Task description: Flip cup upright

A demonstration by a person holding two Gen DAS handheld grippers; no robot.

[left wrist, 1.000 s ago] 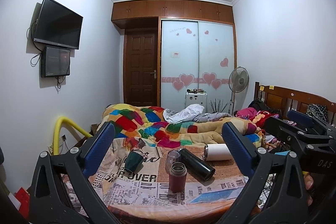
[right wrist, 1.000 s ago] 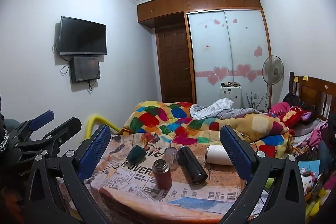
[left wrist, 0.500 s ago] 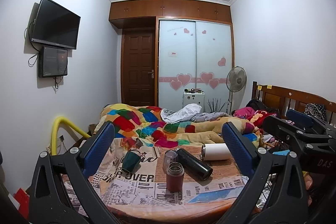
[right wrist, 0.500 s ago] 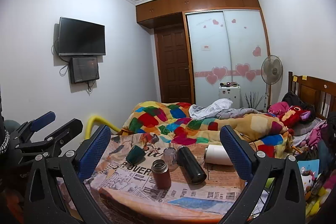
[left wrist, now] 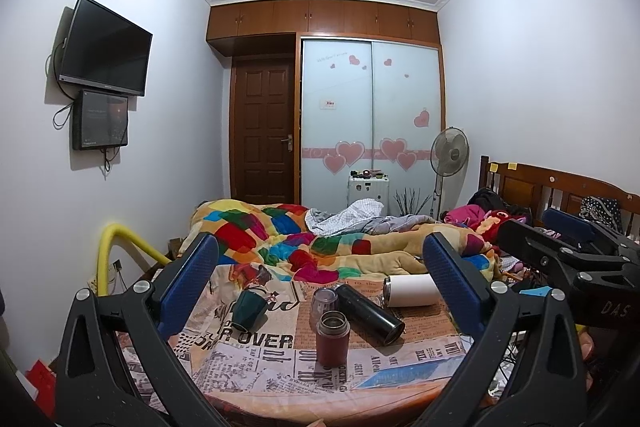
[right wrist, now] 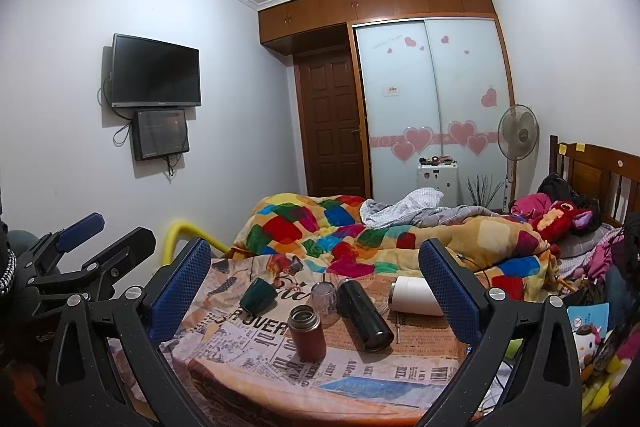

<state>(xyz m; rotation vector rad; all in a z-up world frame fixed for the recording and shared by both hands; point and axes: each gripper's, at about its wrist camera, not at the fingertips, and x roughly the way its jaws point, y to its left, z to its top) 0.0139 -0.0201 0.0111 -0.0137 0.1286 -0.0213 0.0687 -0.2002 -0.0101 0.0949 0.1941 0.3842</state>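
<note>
A table with a newspaper-print cloth (left wrist: pixel 256 347) (right wrist: pixel 248 343) holds several cups. A dark green cup (left wrist: pixel 249 309) (right wrist: pixel 258 294) lies tipped on its side at the left. A black flask (left wrist: pixel 369 313) (right wrist: pixel 365 315) and a white cup (left wrist: pixel 410 290) (right wrist: pixel 414 295) also lie on their sides. A red-brown flask (left wrist: pixel 332 338) (right wrist: pixel 306 331) stands upright at the front. A clear glass (left wrist: pixel 324 303) (right wrist: pixel 325 297) stands behind it. My left gripper (left wrist: pixel 320 283) and right gripper (right wrist: pixel 314 283) are both open and empty, held back from the table.
A bed with a colourful quilt (left wrist: pixel 320 247) lies right behind the table. A yellow pipe (left wrist: pixel 120 247) curves at the left. A wooden headboard (left wrist: pixel 552 187) and a fan (left wrist: pixel 450 151) stand at the right. Toys (right wrist: pixel 592 339) are piled at the right of the table.
Both views have shifted slightly; the table contents sit a little lower and left in the left wrist view. Nothing on the table has moved. Both grippers stay open.
</note>
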